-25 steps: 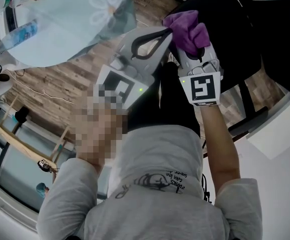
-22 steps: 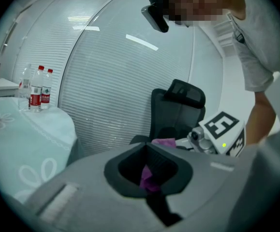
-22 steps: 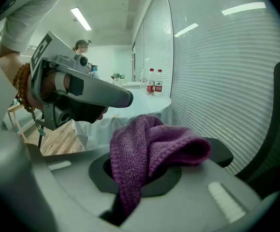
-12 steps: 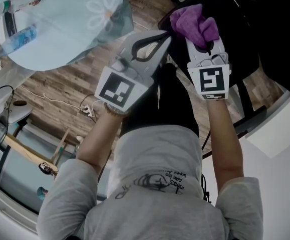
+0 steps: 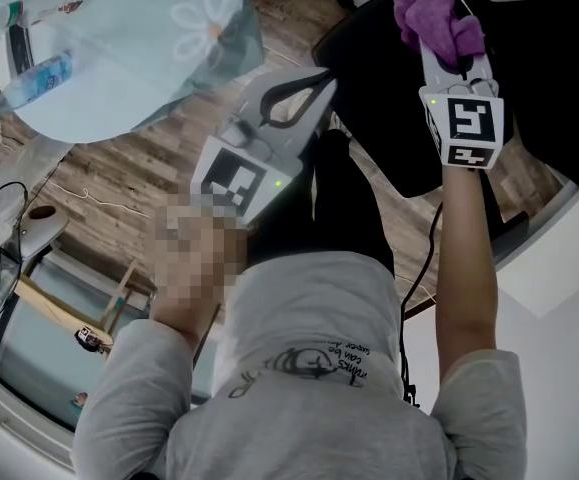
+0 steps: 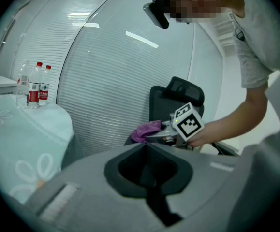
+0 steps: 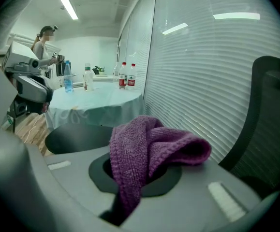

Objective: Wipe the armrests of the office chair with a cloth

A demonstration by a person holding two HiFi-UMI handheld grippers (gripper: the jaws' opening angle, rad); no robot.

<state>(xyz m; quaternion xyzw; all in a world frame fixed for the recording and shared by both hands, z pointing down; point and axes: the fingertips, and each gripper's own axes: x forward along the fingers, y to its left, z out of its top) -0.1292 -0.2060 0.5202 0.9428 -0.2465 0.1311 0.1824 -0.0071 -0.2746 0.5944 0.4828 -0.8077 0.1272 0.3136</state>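
Observation:
The purple cloth (image 5: 436, 16) is bunched in my right gripper (image 5: 441, 40), which is shut on it and held over the black office chair (image 5: 384, 108) at the top right of the head view. In the right gripper view the cloth (image 7: 149, 151) droops over the jaws, with the chair's backrest (image 7: 270, 124) at the right and a dark rounded chair part (image 7: 77, 138) at the left. My left gripper (image 5: 327, 70) is shut and holds nothing, left of the chair. Its view shows the cloth (image 6: 147, 130) and the chair back (image 6: 176, 98). I cannot make out an armrest.
A round table with a pale blue cloth (image 5: 139, 38) and water bottles (image 6: 36, 86) stands to the left. A white slatted wall (image 7: 202, 66) runs behind the chair. Cables (image 5: 119, 203) lie on the wooden floor. A person (image 7: 43, 50) stands in the distance.
My right gripper has carried the cloth up and to the right, away from the left gripper and further over the chair. The left gripper has hardly moved.

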